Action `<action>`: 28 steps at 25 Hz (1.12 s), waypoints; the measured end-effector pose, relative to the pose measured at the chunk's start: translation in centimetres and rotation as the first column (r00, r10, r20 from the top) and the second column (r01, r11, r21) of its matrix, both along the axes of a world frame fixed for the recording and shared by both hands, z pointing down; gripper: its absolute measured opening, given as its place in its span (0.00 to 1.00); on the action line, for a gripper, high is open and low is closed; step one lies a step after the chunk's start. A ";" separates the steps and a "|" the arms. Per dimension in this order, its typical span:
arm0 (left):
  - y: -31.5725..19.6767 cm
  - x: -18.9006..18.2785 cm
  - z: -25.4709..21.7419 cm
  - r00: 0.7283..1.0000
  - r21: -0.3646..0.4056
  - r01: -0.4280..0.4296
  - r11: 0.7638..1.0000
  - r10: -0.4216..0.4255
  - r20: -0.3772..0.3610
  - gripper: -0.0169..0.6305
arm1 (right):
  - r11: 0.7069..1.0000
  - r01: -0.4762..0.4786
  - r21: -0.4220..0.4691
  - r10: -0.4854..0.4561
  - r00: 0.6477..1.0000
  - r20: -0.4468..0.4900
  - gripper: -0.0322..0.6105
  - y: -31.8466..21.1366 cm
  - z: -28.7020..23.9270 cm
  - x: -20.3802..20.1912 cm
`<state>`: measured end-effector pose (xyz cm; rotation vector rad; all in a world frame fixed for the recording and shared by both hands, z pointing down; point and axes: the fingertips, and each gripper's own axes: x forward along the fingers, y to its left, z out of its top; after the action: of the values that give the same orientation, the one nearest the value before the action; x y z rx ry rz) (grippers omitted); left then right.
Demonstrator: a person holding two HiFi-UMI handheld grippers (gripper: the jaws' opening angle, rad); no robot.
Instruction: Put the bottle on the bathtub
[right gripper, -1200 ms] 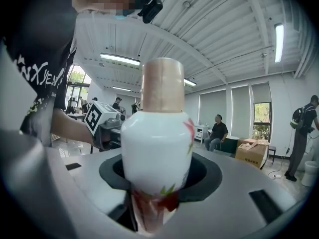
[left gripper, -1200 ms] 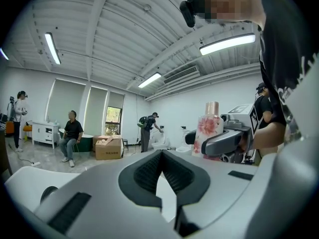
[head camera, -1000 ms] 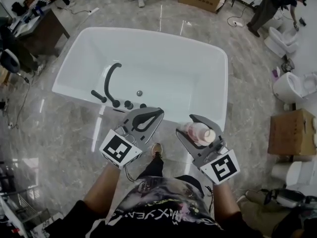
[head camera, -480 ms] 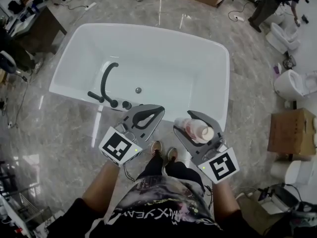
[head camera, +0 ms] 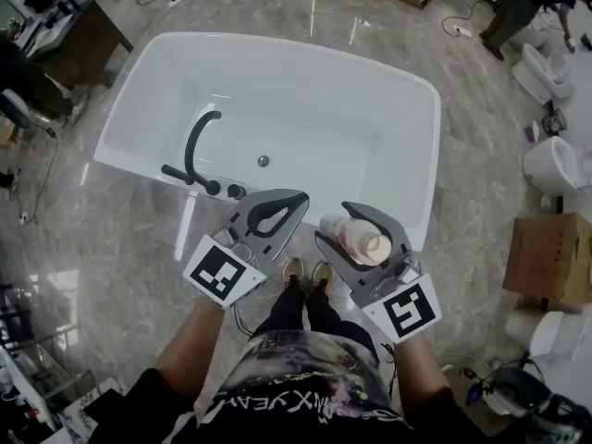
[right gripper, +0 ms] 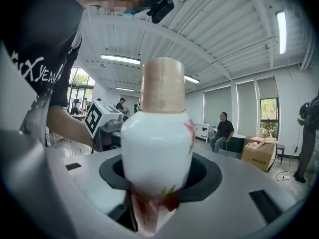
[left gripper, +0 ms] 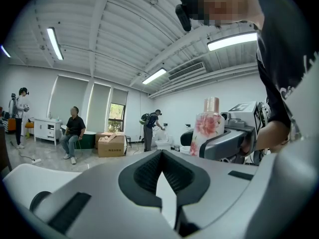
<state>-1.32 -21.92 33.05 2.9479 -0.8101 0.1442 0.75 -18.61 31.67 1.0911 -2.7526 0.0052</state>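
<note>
Holding a white, flower-printed bottle (right gripper: 157,148) by its lower body, your right tool (head camera: 338,225) has both jaws pressed against it (bottle upright, tan cap uppermost). Your left tool (head camera: 294,202) is fully closed with nothing between its jaws, and hangs just beside the right one. Both hover at the near rim of the white bathtub (head camera: 305,100); the bottle is in the air, not on the rim. A dark curved faucet (head camera: 196,146) stands on that rim, further left.

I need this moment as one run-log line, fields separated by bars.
right claw: shut on bottle | left claw: shut, empty | bathtub: ahead, bottle not on it
</note>
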 end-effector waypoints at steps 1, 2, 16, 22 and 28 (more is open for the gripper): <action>-0.2 0.2 0.1 1.000 0.002 0.005 1.000 -0.005 -0.002 0.04 | 1.000 0.003 0.002 -0.003 1.000 0.001 0.39 -0.2 0.1 0.1; -0.3 0.3 0.2 1.000 0.005 0.009 1.000 -0.009 -0.002 0.04 | 1.000 0.004 0.003 -0.004 1.000 0.002 0.39 -0.3 0.2 0.2; -3.5 1.1 5.6 0.998 -0.014 0.059 0.998 -0.059 -0.005 0.04 | 0.999 0.024 -0.025 -0.024 1.000 -0.017 0.39 -3.5 6.4 1.3; -4.0 0.3 8.8 0.997 -0.020 0.074 0.997 -0.074 0.001 0.04 | 0.999 0.008 -0.035 -0.008 1.000 -0.007 0.39 -4.1 9.3 1.0; -4.1 -0.1 12.3 0.996 -0.017 0.083 0.996 -0.082 0.020 0.04 | 0.999 -0.006 -0.041 0.006 1.000 -0.015 0.39 -4.5 12.4 1.2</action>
<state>-1.44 -26.06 45.37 2.8953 -0.9267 0.1734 1.94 -23.09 44.08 1.0847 -2.7237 0.0539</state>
